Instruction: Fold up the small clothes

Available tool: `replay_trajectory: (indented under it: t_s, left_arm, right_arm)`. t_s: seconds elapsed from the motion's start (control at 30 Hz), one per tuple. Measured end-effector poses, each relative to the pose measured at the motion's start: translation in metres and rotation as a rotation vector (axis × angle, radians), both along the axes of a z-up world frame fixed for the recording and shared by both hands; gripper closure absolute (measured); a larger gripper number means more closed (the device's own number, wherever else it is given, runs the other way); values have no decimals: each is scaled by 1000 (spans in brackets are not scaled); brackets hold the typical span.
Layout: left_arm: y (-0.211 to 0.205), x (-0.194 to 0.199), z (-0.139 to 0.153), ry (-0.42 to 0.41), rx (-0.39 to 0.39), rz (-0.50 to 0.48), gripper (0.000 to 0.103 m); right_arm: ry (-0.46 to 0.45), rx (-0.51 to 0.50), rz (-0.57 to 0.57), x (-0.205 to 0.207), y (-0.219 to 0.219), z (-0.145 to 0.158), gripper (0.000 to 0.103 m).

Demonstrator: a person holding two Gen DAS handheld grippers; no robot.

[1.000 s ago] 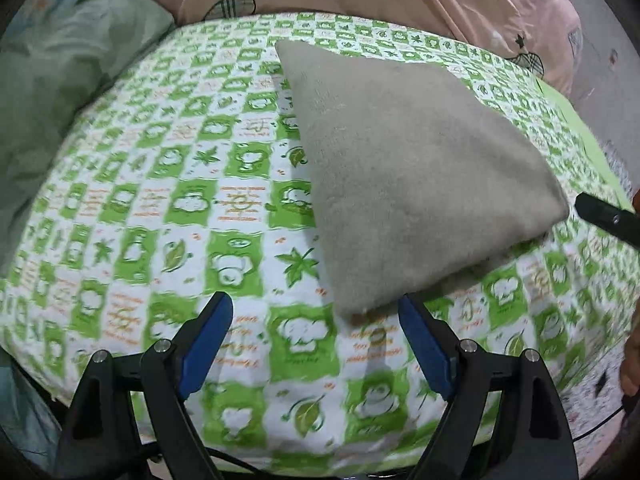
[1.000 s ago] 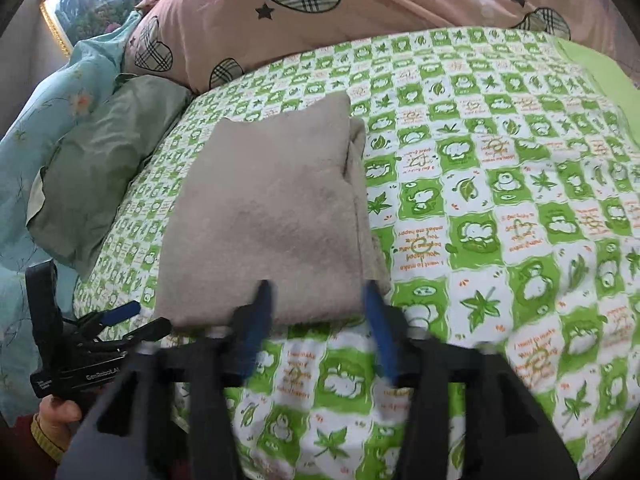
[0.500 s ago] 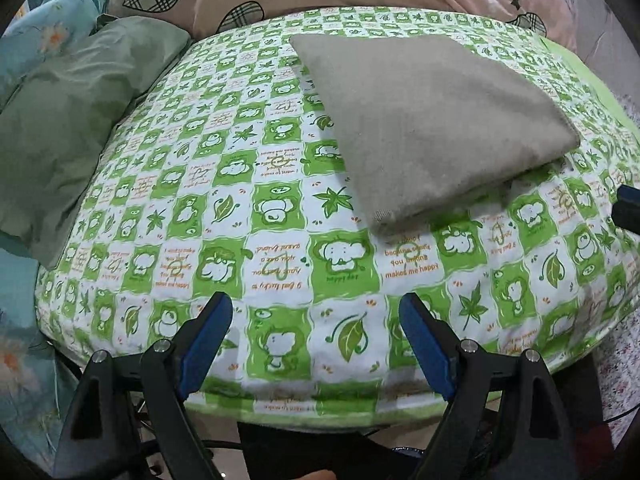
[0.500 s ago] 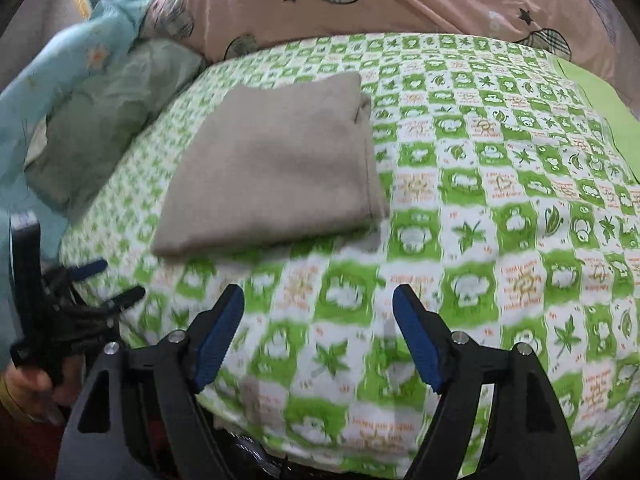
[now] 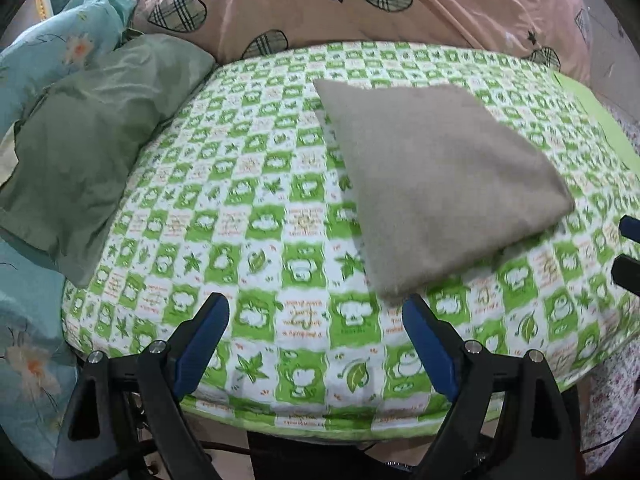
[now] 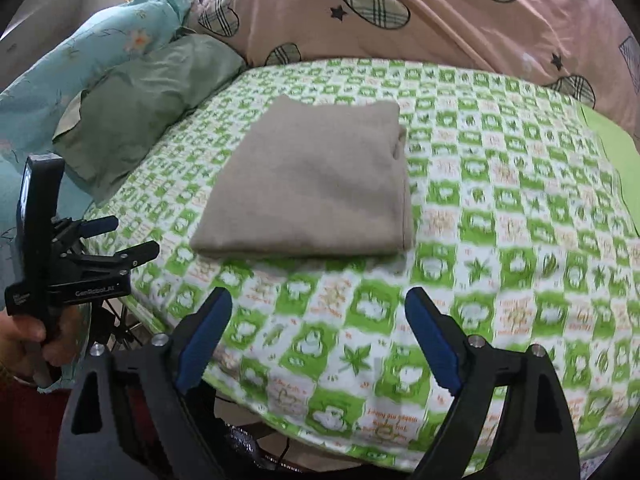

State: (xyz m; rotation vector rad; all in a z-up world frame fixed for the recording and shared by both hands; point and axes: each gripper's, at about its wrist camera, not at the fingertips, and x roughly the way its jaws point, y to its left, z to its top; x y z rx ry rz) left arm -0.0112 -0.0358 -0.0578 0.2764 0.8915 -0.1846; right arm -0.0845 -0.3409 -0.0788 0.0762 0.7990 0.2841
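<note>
Right wrist view: the right gripper (image 6: 318,336) has let go and backed off the cloth (image 6: 316,184), its jaws opening on nothing. The left gripper (image 5: 316,336) has also withdrawn, jaws apart. The cloth lies folded near the bed's (image 5: 256,240) front edge; this fold looks finished.

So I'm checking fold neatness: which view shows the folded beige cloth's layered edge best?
The right wrist view: the folded beige cloth shows its stacked right edge. The left wrist view shows mostly the flat top.

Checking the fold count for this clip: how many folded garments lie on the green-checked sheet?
1. A folded beige fleece garment lies flat mid-sheet, ahead of both grippers; none else visible.
</note>
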Motion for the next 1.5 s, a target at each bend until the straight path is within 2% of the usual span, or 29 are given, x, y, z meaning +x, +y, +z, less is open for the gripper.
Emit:
replay_trajectory:
  t_s: [0.43, 0.77, 1.1, 1.5]
  left_arm:
    - [-12, 17, 4, -41, 6, 5, 14]
    - [-19, 34, 2, -15, -15, 1, 14]
    - [-26, 37, 2, -35, -6, -5, 14]
    - [-22, 37, 12, -50, -34, -1, 14]
  right_arm:
    - [45, 22, 40, 37, 10, -11, 12]
    - [70, 26, 48, 53, 3, -11, 10]
    - [67, -2, 57, 60, 2, -10, 9]
    - [52, -56, 63, 69, 12, -3, 9]
